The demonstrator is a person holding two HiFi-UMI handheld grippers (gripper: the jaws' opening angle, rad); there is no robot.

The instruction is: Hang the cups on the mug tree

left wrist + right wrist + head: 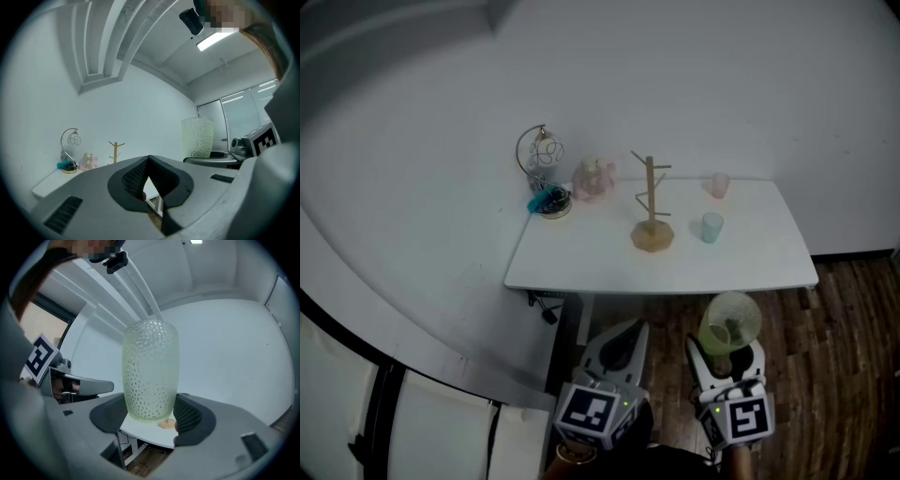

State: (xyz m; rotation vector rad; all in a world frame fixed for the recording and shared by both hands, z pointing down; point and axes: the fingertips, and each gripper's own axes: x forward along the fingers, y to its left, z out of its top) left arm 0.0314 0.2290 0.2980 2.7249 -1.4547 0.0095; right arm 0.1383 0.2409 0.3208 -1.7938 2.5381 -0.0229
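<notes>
Jaws pressed together, empty, on left gripper (149, 159). Clamped on upright green cup (150, 371) at right gripper (152, 416), well short of mug tree (652, 202) on table (581, 262). Handle hard to make out; if misaligned, might miss a peg or tip the tree.

We hold a green cup (729, 322) in our right gripper (727, 354), short of the white table (581, 267), where the mug tree (652, 220) stands upright, a pink cup (719, 185) and a pale cup (712, 227) near it.
</notes>
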